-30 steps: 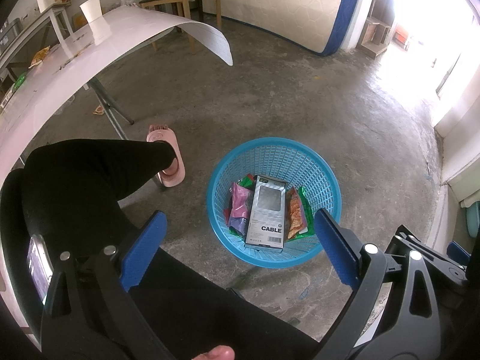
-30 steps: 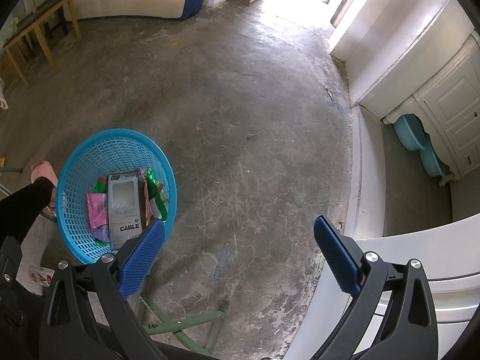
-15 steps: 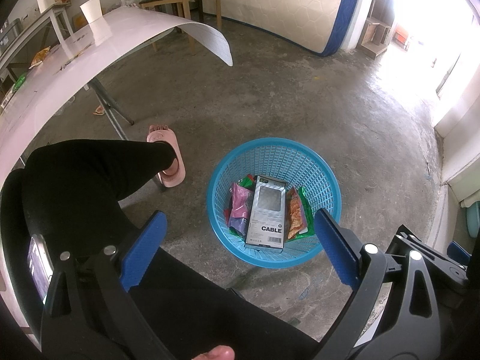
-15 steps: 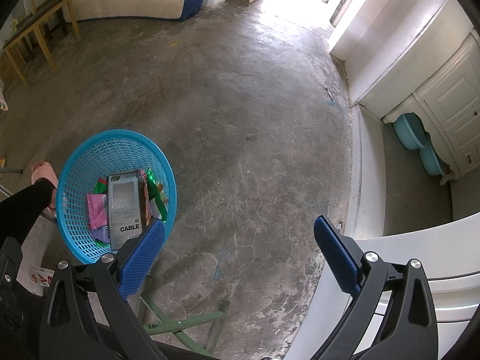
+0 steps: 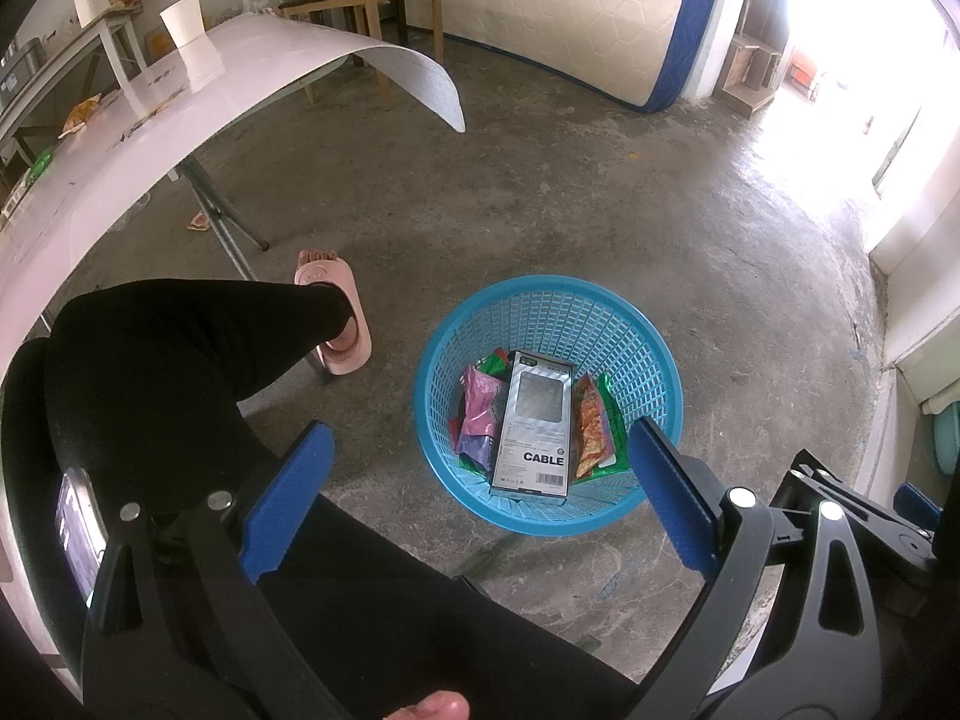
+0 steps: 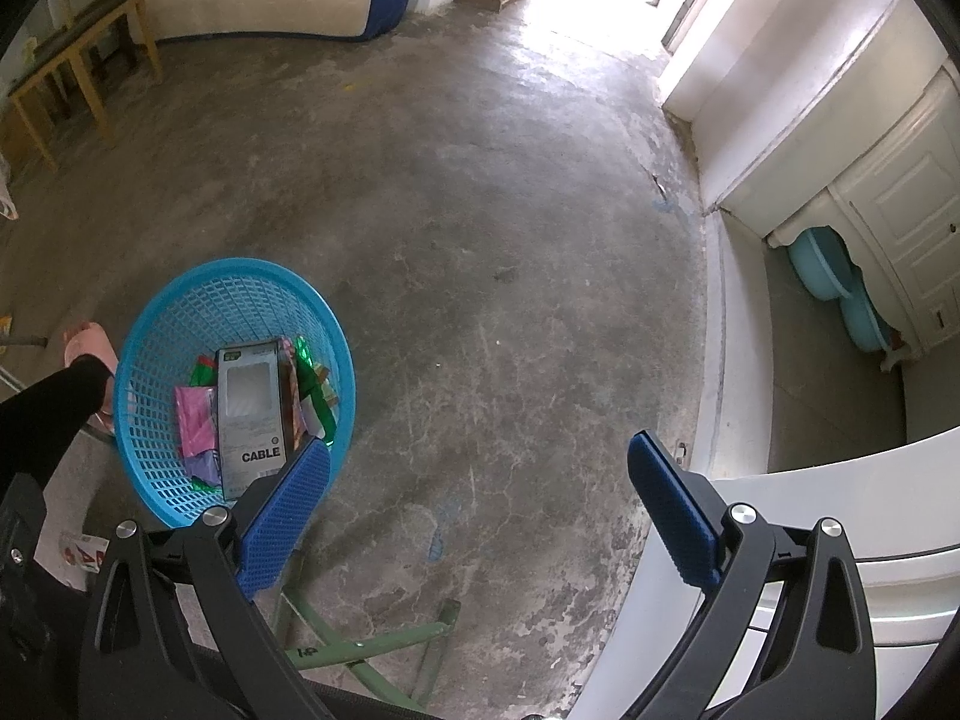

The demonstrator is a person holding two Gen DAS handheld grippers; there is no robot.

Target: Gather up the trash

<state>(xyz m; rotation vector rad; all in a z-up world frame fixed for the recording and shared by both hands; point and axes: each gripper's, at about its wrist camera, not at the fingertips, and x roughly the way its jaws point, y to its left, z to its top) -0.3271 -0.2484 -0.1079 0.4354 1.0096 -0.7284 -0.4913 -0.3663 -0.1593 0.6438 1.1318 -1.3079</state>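
Left wrist view: left gripper (image 5: 477, 465) was wide open, nothing between the 2 blue pads (image 5: 287, 501), held above the floor and pointing down. Blue basket (image 5: 549, 300) sat on the concrete floor (image 5: 600, 192), in the gap between the pads as seen from this camera. Inside it: a grey box (image 5: 534, 420) printed "CABLE" lying on top, a pink wrapper (image 5: 480, 405) to its left, an orange snack wrapper (image 5: 591, 426) to its right, green wrappers underneath (count not clear). Person's leg (image 5: 180, 348) in black and a pink slipper (image 5: 336, 306) were just left of the basket. White table (image 5: 180, 102) curved across the upper left with a paper cup (image 5: 183, 24) on it and a few scraps farther along. Mattress (image 5: 558, 18) leaned on the far wall.

Right wrist view: right gripper (image 6: 477, 468) was also wide open and empty, over bare floor (image 6: 480, 240). Basket (image 6: 180, 300) was at lower left, its near side partly hidden behind the left pad (image 6: 282, 528); same box (image 6: 249, 408) and wrappers inside. White cabinet (image 6: 870, 168) at right, 2 blue tubs (image 6: 828, 264) beneath it. Green frame legs (image 6: 360, 648) at bottom.
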